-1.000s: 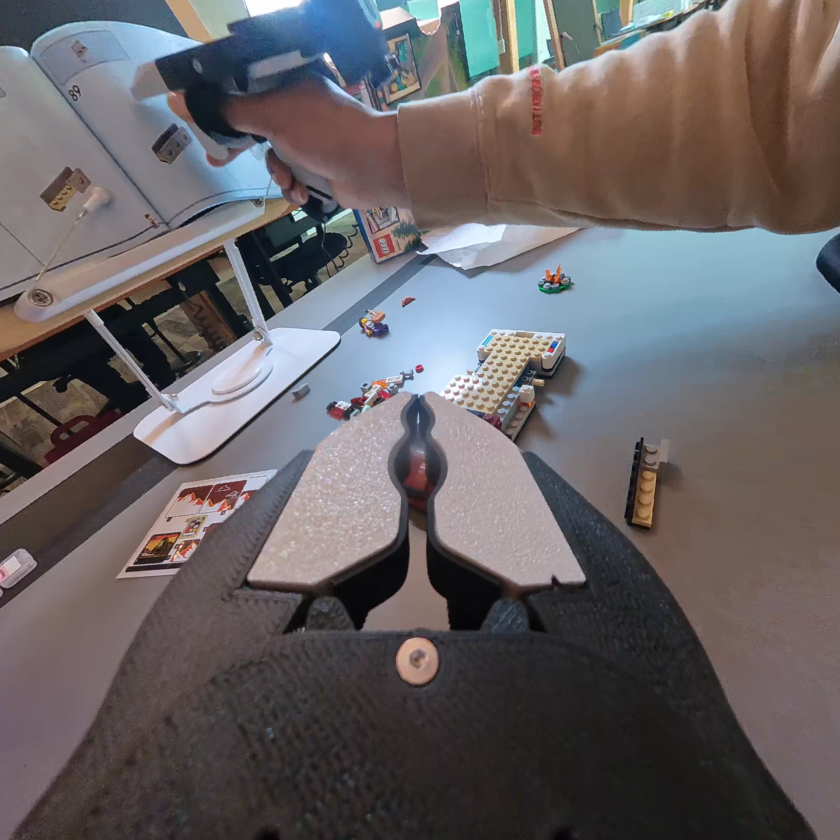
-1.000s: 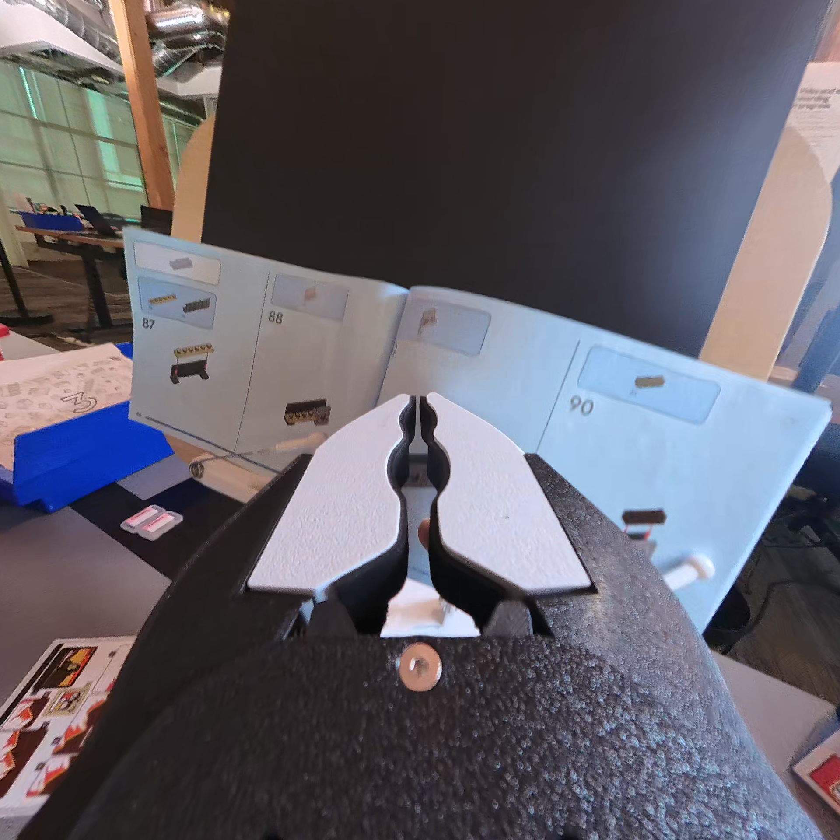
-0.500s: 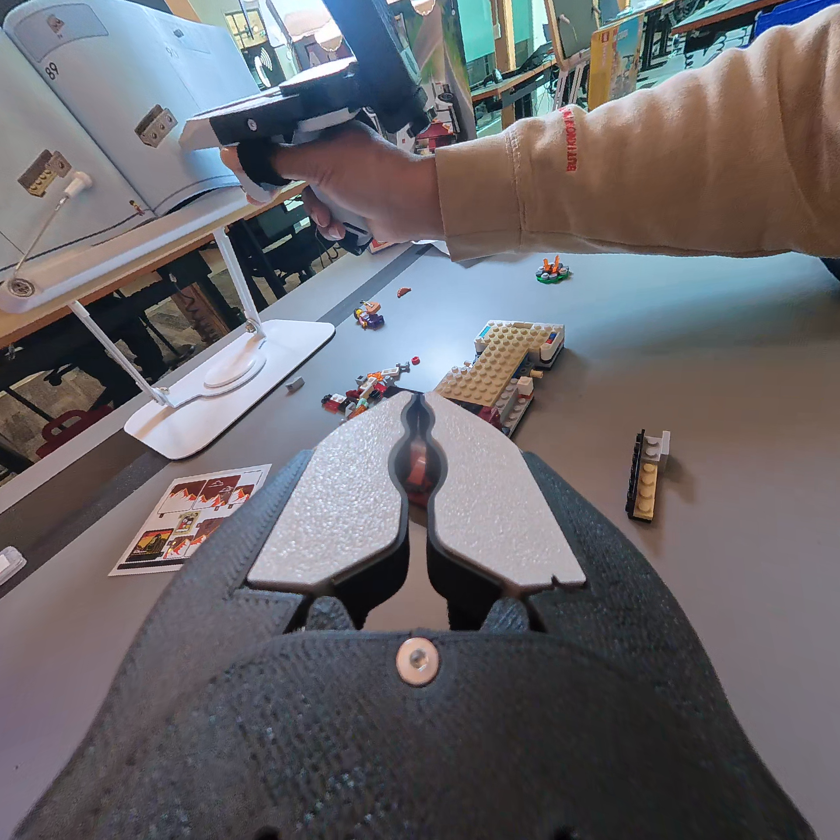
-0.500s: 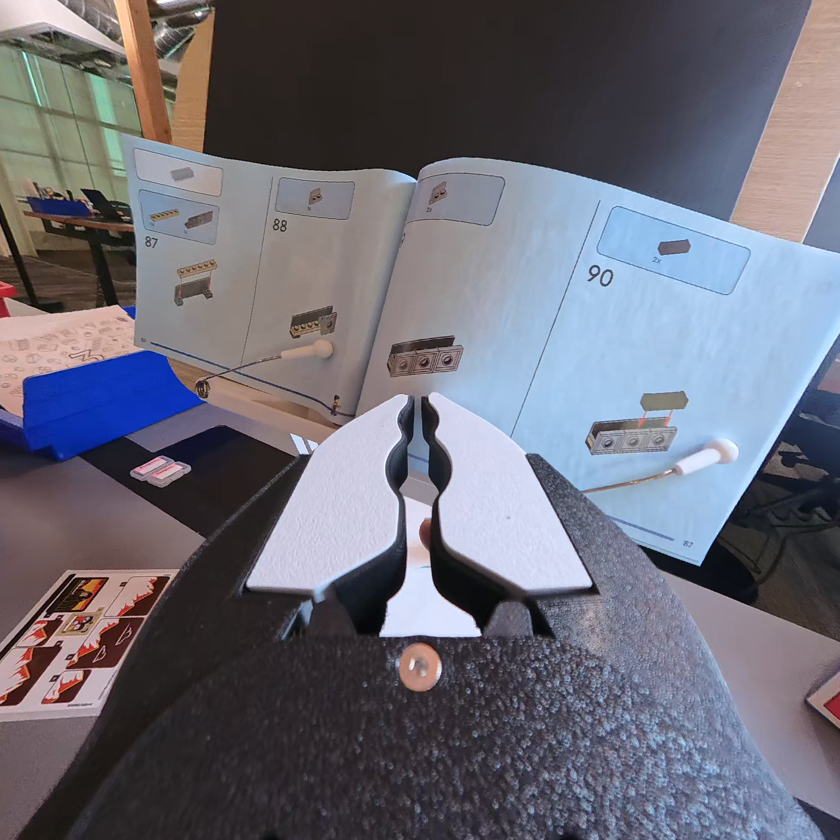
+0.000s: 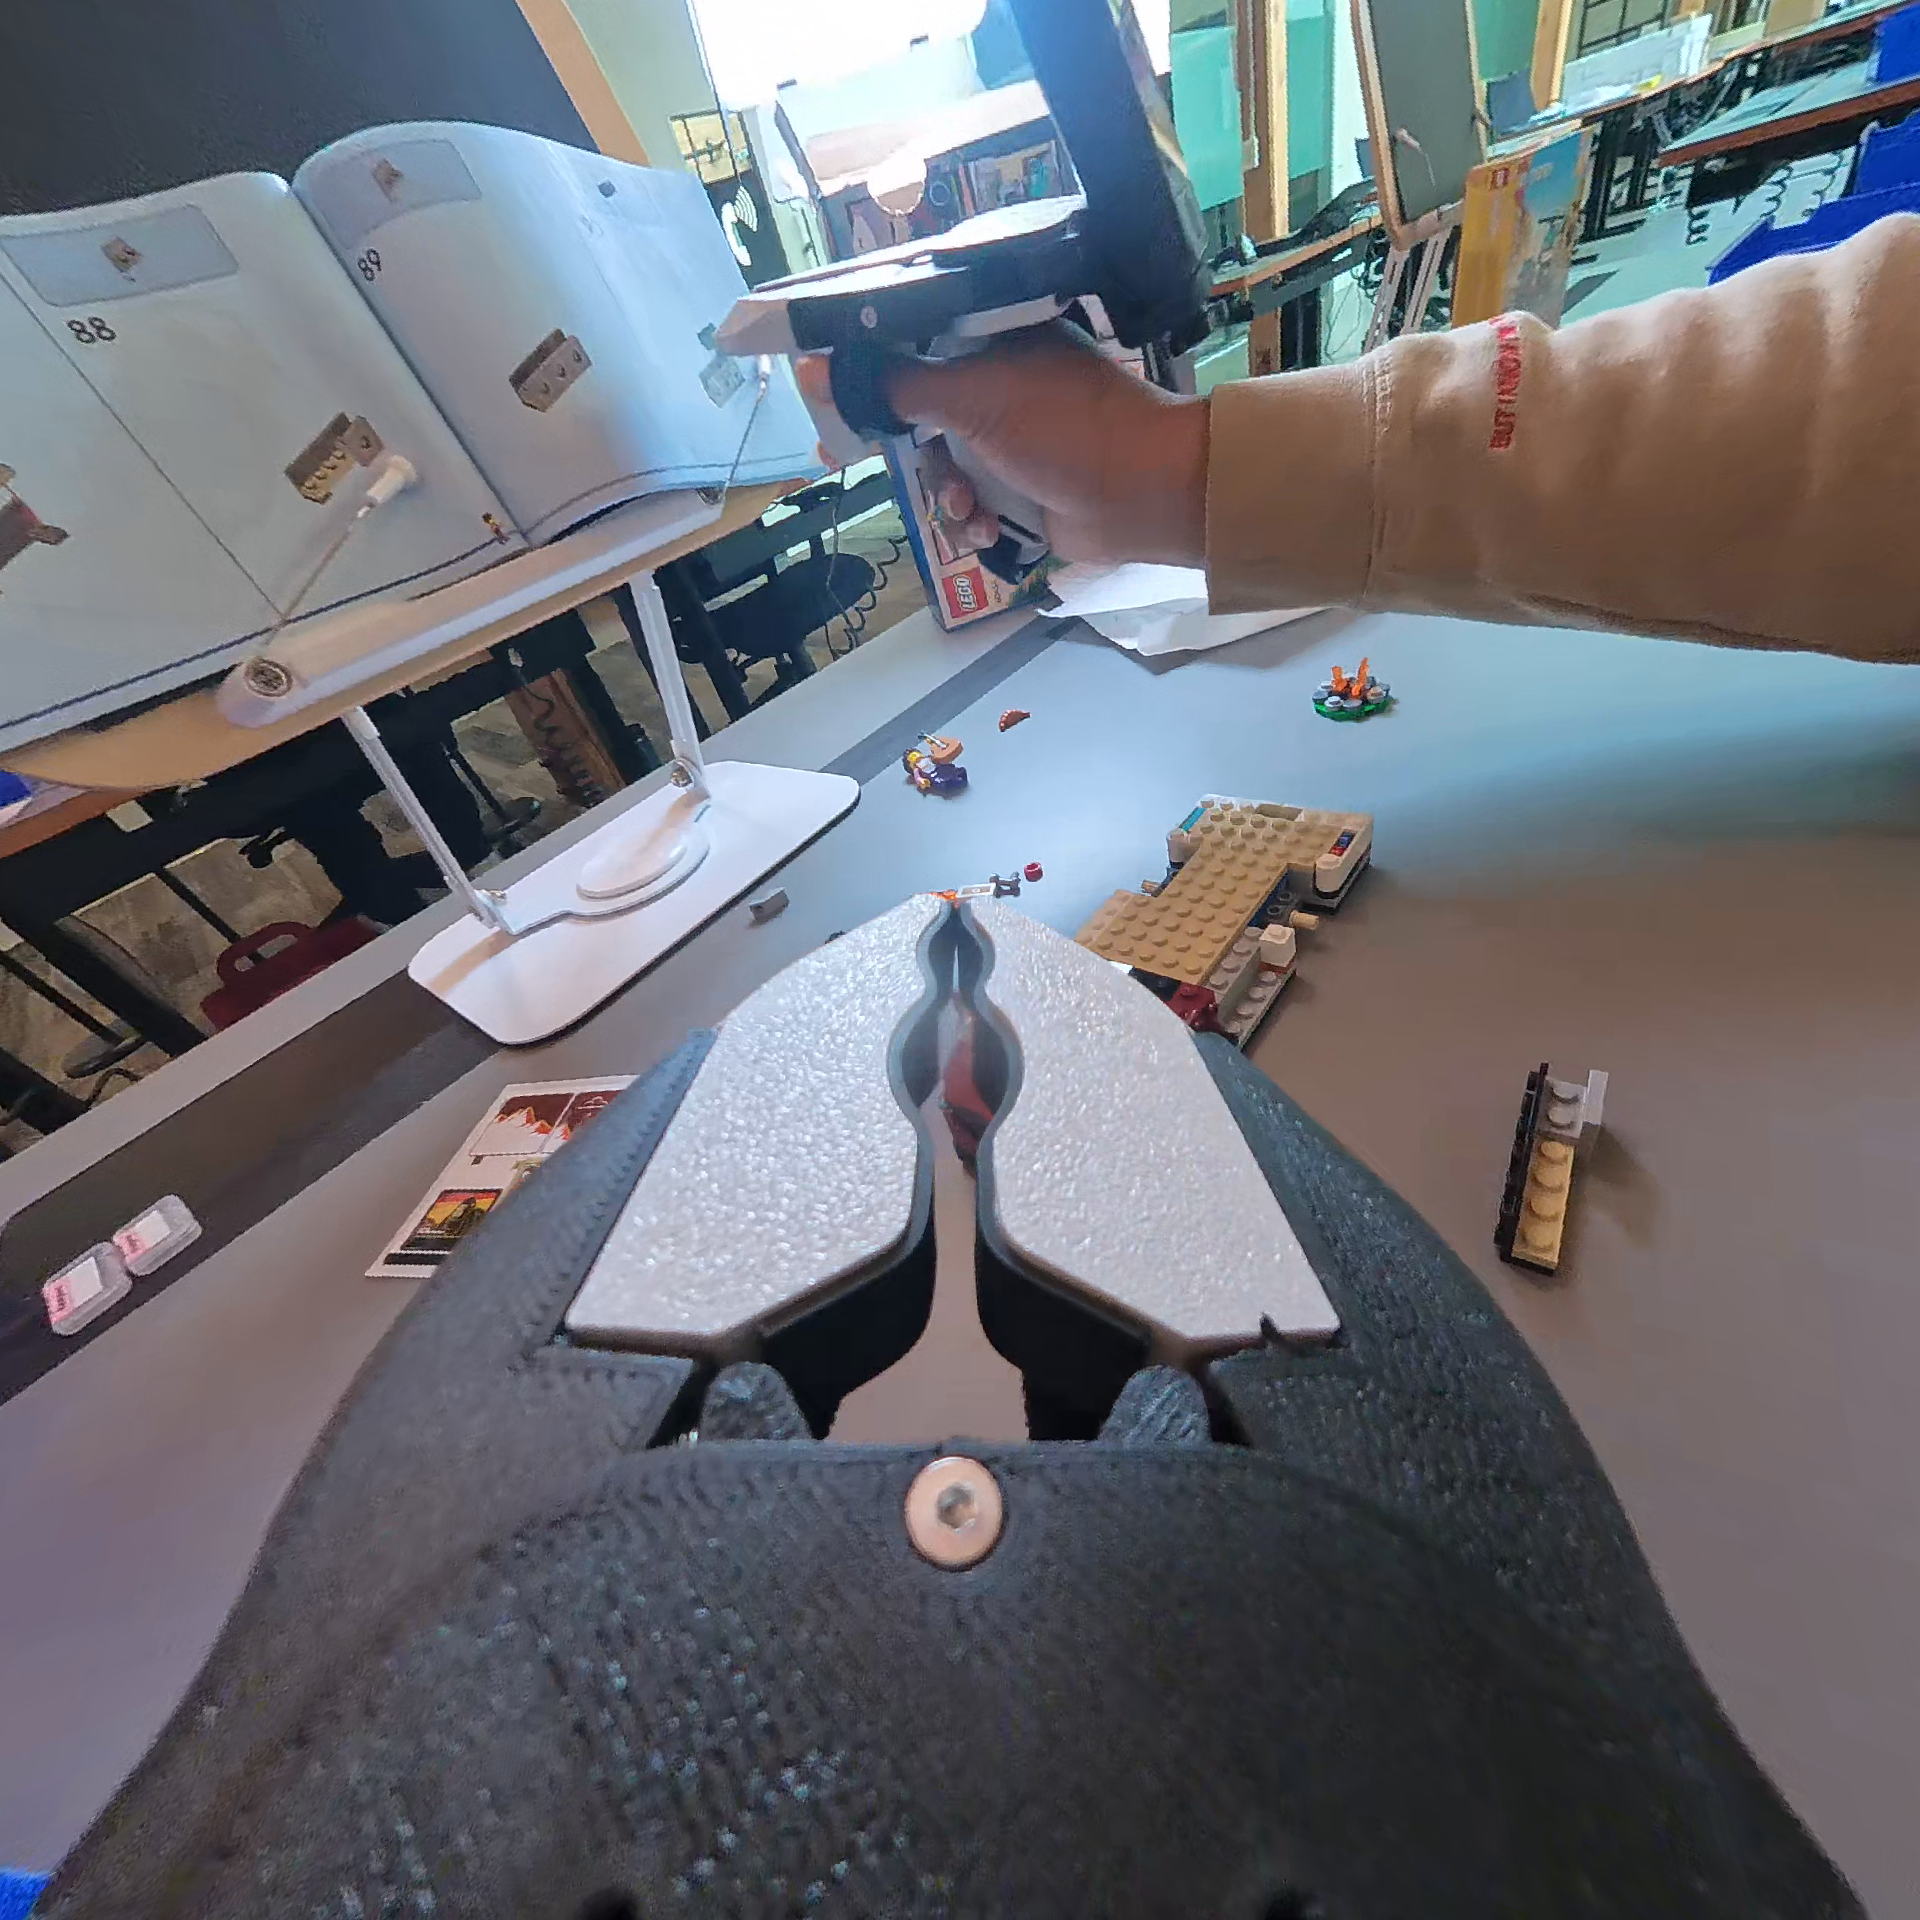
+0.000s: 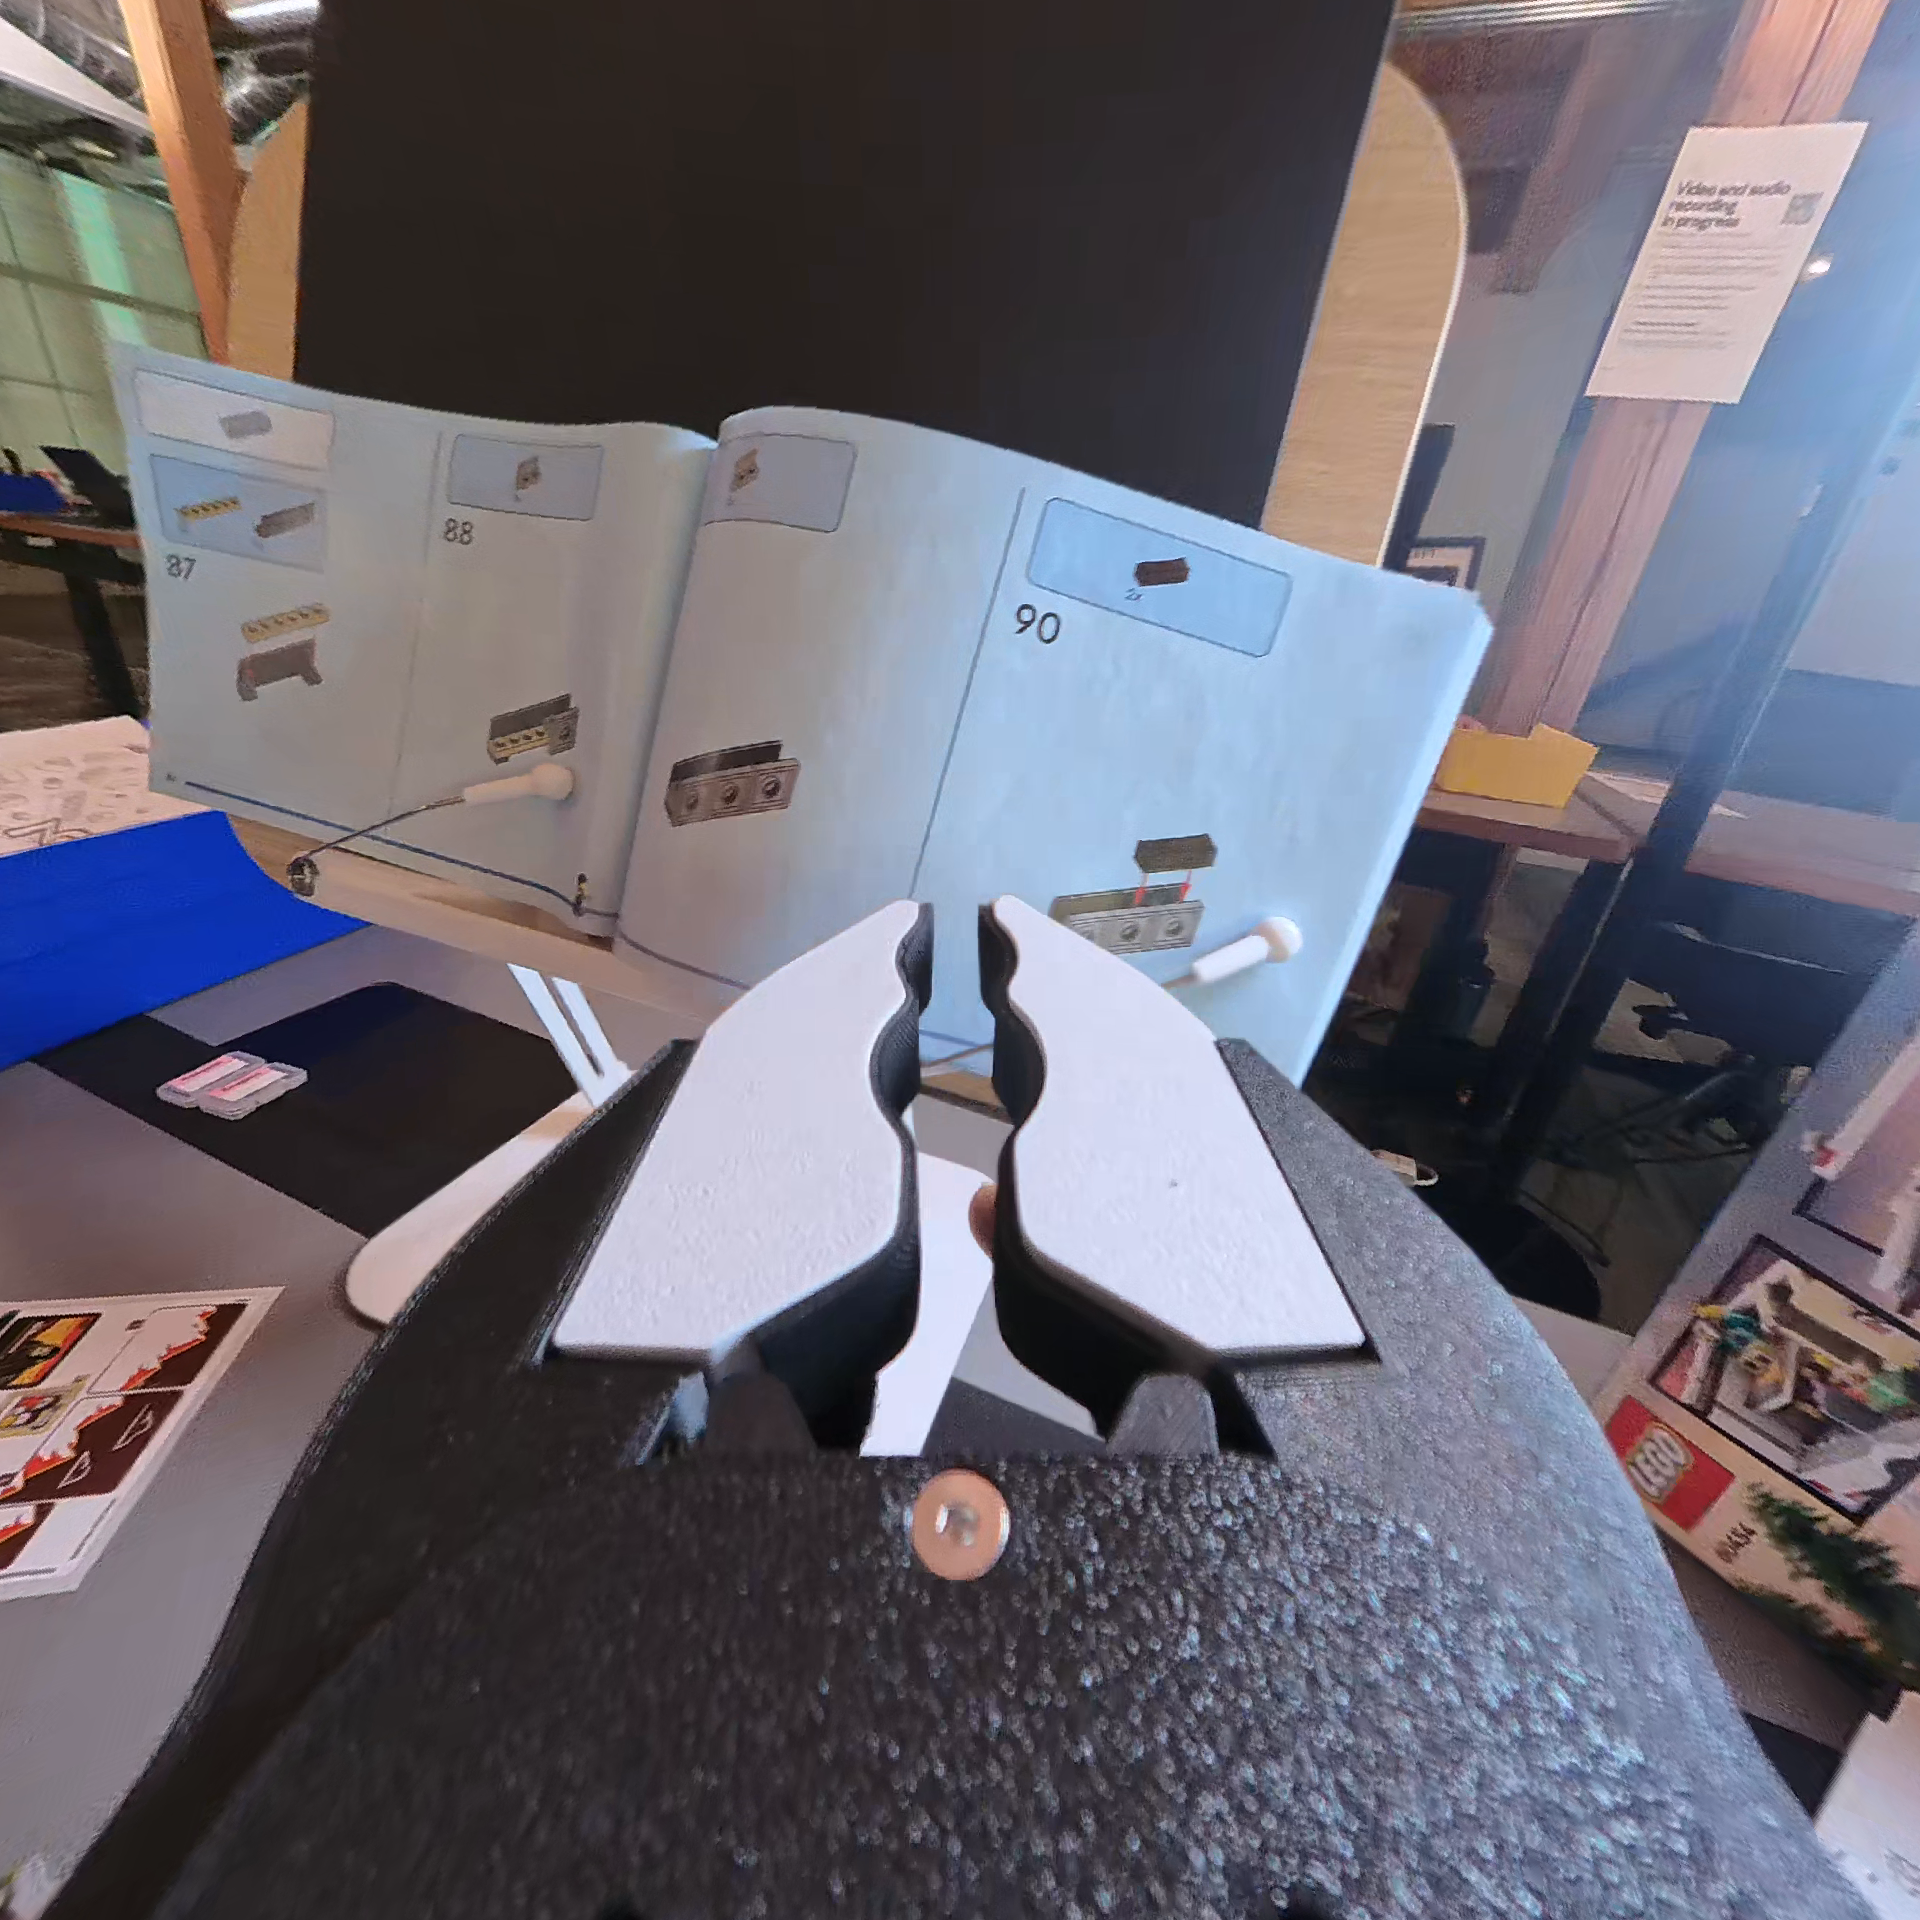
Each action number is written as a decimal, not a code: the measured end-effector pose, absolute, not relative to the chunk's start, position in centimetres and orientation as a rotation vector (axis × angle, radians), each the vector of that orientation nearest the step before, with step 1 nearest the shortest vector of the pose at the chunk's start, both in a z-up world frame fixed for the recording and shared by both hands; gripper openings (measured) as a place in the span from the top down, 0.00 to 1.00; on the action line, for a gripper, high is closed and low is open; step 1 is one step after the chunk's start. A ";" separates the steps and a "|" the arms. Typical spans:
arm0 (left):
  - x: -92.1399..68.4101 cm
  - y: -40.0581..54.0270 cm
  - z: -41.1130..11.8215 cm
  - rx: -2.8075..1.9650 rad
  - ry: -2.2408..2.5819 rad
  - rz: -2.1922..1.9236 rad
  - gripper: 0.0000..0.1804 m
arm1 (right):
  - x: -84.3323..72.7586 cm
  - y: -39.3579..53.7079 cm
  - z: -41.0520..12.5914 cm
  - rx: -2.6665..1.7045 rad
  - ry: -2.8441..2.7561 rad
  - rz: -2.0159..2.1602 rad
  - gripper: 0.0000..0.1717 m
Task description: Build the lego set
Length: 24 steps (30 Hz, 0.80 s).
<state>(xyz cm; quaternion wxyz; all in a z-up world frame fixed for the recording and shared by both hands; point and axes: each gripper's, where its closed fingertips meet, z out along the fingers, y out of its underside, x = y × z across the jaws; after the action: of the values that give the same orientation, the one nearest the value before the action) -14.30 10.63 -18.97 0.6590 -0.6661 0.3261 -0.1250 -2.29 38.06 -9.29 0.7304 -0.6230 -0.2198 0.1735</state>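
Observation:
My left gripper [image 5: 951, 914] hovers low over the grey table [image 5: 1558, 883], shut on a small dark red piece [image 5: 961, 1075] that shows in the hollow between its pads. A tan-topped brick build [image 5: 1226, 894] lies just right of its tips. My right gripper [image 6: 956, 920] is open by a narrow gap with nothing between its pads. It points at the right page of an open pale blue instruction booklet [image 6: 810, 665] on a white stand. The left wrist view shows a hand holding that gripper [image 5: 748, 322] at the booklet's [image 5: 540, 260] right edge.
The stand's white base [image 5: 644, 883] sits left of the build. A black and tan brick strip [image 5: 1548, 1174], loose small pieces [image 5: 1003, 883], a minifigure [image 5: 935, 764] and a green campfire piece [image 5: 1351, 696] lie on the table. A sticker sheet [image 6: 94, 1403] and a toy box [image 6: 1787, 1455] flank the right gripper. Across from one pair of fingers to the other is roughly 30 cm.
My right gripper's pads were together and have now parted a little, with the booklet still in front of them. My left gripper stayed shut on the red piece and shifted slightly.

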 end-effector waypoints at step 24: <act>-36.4 8.2 -14.6 -1.834 0.160 0.105 0.87 | -1.2 40.5 -4.4 -1.305 -0.541 0.377 0.88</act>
<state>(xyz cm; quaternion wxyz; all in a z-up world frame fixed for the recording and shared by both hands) -36.40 8.17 -14.62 0.6042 -0.7926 0.0691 0.0452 -1.21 40.47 -4.42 0.7444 -0.5961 -0.2469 0.1721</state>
